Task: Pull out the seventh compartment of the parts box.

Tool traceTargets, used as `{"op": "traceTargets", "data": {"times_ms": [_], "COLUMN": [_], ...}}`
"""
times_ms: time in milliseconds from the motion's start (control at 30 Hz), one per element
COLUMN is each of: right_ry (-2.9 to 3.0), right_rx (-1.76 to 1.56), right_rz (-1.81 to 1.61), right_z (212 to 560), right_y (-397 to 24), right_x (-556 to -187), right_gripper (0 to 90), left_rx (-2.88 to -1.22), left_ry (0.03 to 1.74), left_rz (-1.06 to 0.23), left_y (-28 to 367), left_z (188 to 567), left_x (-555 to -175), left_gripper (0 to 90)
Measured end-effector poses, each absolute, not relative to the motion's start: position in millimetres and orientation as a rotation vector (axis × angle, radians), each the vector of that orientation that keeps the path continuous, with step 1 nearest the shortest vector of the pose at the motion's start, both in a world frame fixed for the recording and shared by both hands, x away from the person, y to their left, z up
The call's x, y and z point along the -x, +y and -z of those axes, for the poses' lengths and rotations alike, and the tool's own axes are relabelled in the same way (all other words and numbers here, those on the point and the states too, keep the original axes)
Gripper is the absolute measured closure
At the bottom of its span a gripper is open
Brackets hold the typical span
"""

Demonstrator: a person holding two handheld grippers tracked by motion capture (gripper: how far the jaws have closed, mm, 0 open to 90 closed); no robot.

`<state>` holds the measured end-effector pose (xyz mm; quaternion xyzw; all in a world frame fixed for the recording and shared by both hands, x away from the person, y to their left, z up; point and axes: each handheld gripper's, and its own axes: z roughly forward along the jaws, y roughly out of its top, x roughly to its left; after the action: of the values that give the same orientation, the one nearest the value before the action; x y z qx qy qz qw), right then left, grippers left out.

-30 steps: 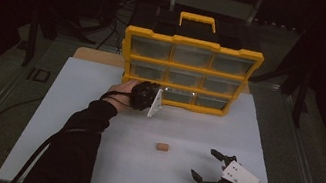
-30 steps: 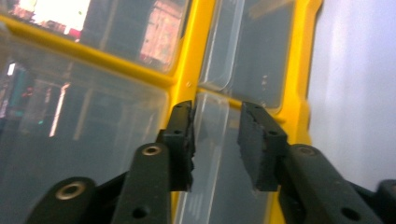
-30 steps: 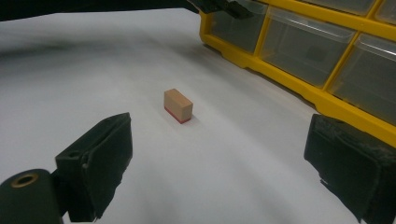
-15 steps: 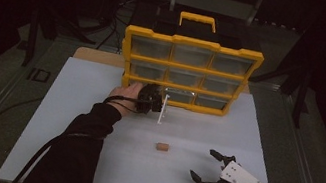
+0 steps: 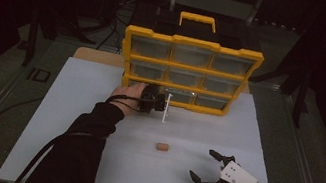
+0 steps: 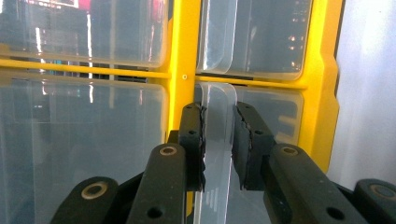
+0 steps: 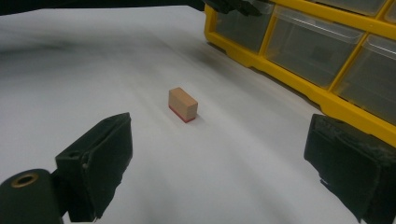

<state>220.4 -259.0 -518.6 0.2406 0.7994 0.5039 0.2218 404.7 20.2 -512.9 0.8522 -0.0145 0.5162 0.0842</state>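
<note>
Left gripper (image 6: 218,149) jaws, just closing, are set either side of a clear drawer tab (image 6: 217,140) on the yellow organizer (image 5: 188,73), bottom row; contact cannot be told. Drawers look empty. Right gripper (image 5: 207,168) is held wide open on the table (image 5: 72,106), a small block (image 5: 162,147) lying nearby.

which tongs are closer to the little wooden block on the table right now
The right tongs. They rest open on the white table beside the block, which lies ahead of their jaws. The left tongs are farther back at the yellow drawer box, closing around a clear drawer tab.
</note>
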Motion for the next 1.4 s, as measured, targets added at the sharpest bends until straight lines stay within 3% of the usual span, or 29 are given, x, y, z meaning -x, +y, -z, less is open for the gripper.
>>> {"op": "traceTargets", "data": {"times_ms": [233, 633, 800, 833, 1400], "right_ry": [2.208, 2.204, 2.203, 2.201, 2.193], "right_rx": [-0.678, -0.678, -0.682, -0.688, -0.688], "right_rz": [-1.398, -1.409, -1.411, -1.415, -1.419], "right_z": [519.6, 519.4, 518.9, 519.0, 518.3], "right_y": [-260.2, -261.2, -261.9, -262.0, -262.6], "right_x": [-221.8, -222.2, -222.0, -222.1, -222.0], "right_gripper": [8.2, 8.2, 8.2, 8.2, 8.2], "left_rx": [-2.587, -2.569, -2.564, -2.570, -2.584], "left_ry": [-0.055, -0.065, -0.070, -0.098, -0.081], "left_rz": [-1.472, -1.506, -1.434, -1.489, -1.407], "left_y": [21.7, 21.8, 25.1, 22.2, 23.2], "left_z": [504.8, 507.1, 500.5, 502.9, 500.2], "left_x": [-407.6, -406.1, -405.0, -403.4, -395.4], "left_gripper": [75.4, 75.7, 75.9, 76.0, 75.8]}}
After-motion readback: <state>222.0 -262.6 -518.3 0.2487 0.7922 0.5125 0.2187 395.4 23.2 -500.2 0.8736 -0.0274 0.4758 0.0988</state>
